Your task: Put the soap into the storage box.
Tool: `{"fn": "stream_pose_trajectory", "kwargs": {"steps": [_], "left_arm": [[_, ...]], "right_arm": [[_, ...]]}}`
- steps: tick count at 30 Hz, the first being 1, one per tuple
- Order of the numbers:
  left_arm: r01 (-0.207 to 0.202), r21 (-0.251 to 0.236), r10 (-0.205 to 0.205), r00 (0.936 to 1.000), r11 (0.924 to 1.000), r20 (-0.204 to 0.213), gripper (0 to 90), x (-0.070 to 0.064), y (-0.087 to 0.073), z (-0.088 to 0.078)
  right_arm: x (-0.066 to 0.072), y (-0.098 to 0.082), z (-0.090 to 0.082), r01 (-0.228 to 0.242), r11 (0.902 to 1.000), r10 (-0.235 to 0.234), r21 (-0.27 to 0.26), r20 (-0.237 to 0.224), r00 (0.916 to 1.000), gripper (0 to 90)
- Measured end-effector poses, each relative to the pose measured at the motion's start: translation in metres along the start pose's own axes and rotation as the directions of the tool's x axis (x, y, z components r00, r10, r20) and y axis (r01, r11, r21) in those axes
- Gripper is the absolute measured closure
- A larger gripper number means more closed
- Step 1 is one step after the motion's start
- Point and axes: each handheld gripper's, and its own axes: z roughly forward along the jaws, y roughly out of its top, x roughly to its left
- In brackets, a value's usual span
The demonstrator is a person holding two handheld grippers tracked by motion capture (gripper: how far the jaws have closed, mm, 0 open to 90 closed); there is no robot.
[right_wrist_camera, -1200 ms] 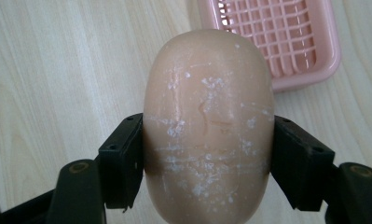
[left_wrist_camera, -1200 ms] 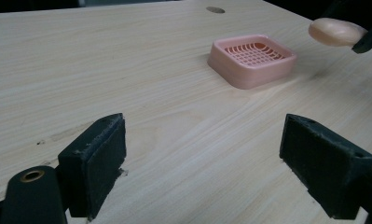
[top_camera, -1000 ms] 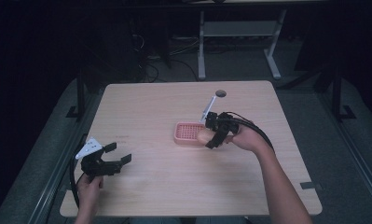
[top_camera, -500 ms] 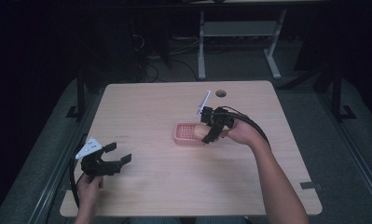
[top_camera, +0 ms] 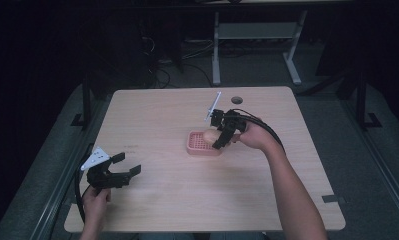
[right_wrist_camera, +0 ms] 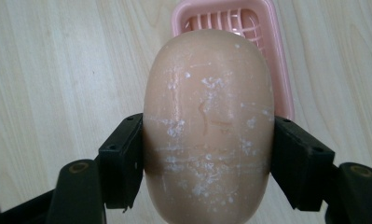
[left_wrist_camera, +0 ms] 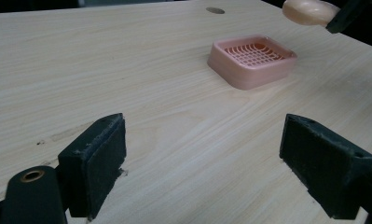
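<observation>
A pink soap dish (top_camera: 201, 145) (left_wrist_camera: 252, 59) (right_wrist_camera: 230, 28) with a slatted bottom sits near the middle of the wooden table. My right gripper (top_camera: 221, 135) (right_wrist_camera: 207, 154) is shut on a peach-coloured oval bar of soap (right_wrist_camera: 207, 126) (top_camera: 210, 135) (left_wrist_camera: 309, 11), holding it in the air just above the dish. The soap's surface carries white flecks. My left gripper (top_camera: 123, 166) (left_wrist_camera: 216, 163) rests low over the table's front left part, open, with nothing between its pads.
The table (top_camera: 157, 125) has a round cable hole (top_camera: 236, 100) (left_wrist_camera: 215, 10) near its far edge. A grey plate (top_camera: 94, 158) tops the left gripper. Dark floor, cables and a white desk frame (top_camera: 257, 35) lie beyond the table.
The right gripper has lifted the soap up out of the dish and now holds it a little higher. The left gripper has not moved.
</observation>
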Motion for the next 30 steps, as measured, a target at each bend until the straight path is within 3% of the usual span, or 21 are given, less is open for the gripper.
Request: {"fn": "stream_pose_trajectory", "kwargs": {"steps": [15, 30], "left_arm": [[0.000, 0.000, 0.000, 1.0000, 1.0000, -0.001, 14.3, 0.000, 0.000, 0.000], [-0.002, 0.002, 0.002, 1.0000, 1.0000, 0.000, 14.2, 0.000, 0.000, 0.000]], "right_arm": [[-0.008, 0.020, 0.004, 0.026, 0.9996, -0.026, 0.013, -0.003, 0.9997, 31.9], [-0.016, 0.030, 0.015, 0.014, 0.9994, -0.014, 0.030, -0.019, 0.9997, 31.9]]}}
